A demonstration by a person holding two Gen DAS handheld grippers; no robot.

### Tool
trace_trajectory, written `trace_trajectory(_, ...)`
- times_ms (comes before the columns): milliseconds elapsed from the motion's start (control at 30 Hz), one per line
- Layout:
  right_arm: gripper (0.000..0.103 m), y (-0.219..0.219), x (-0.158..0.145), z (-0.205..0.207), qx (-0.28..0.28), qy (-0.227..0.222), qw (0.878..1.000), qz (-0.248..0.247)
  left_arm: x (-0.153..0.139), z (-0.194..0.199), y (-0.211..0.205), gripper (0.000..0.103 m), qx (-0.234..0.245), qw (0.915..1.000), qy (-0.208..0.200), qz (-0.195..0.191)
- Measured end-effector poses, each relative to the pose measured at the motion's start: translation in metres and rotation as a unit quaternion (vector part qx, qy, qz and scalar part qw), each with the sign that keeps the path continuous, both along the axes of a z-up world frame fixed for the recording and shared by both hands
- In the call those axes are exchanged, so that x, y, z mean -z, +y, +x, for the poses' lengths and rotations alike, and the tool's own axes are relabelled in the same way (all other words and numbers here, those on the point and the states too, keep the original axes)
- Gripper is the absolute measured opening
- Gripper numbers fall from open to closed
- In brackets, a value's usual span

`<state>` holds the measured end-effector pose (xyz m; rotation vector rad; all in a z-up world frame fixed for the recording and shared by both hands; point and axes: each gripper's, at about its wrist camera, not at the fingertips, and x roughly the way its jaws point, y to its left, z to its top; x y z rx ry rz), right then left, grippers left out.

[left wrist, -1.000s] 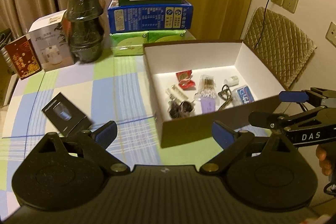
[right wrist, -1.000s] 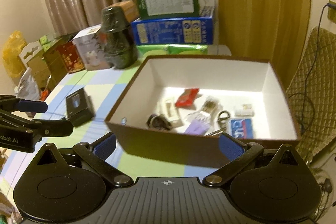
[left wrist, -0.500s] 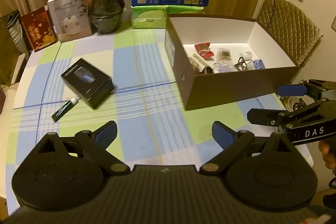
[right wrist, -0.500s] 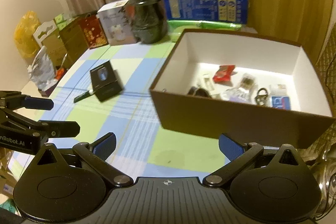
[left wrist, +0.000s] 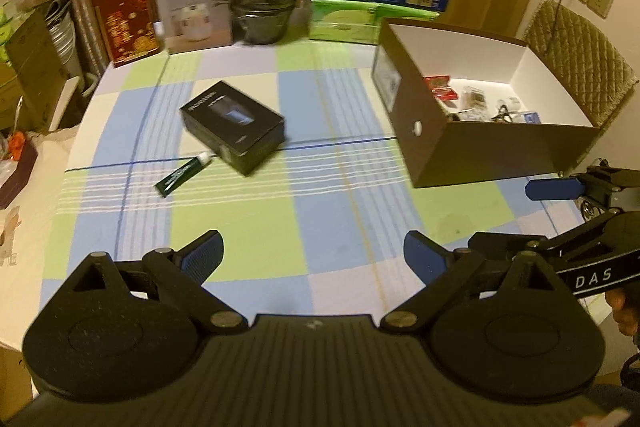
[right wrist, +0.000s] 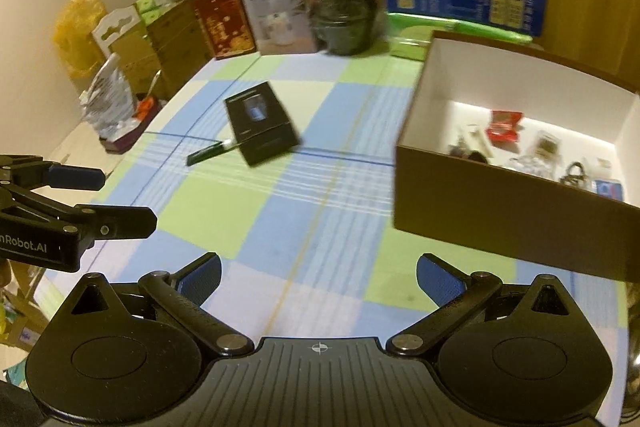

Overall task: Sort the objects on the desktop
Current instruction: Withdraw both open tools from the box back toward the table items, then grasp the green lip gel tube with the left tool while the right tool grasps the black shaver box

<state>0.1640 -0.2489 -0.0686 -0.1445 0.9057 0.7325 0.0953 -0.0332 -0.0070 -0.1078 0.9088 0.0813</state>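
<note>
Black carton point(left wrist: 233, 125); green tube point(left wrist: 182, 175), seemingly touching

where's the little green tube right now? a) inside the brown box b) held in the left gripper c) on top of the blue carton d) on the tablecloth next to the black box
d: the green tube lies flat on the checked tablecloth, its white cap end by the black box; both grippers are open and empty.

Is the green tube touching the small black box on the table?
Cannot tell. In the left wrist view the green tube's white cap end meets the black box's lower edge with no visible gap, but blur hides whether they actually touch.
</note>
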Motion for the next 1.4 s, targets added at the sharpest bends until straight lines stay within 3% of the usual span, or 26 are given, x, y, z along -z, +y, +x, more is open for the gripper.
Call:
trace_trajectory(633,0.101,0.09,0.024,0.005,-0.043,-0.006,0.999,-0.001,0.02,-0.009,0.081,0.095,-0.053,0.9983,0.01,0.022)
trace_trajectory(1033,0.101,0.149,0.046,0.04,-0.06,-0.029,0.998,-0.001,0.053,0.037,0.127,0.092,-0.063,0.996,0.022,0.06)
trace_trajectory(1400,0.101,0.183,0.07,0.084,-0.061,-0.038,0.997,-0.014,0.084,0.086,0.153,0.09,-0.043,0.9966,0.039,0.059)
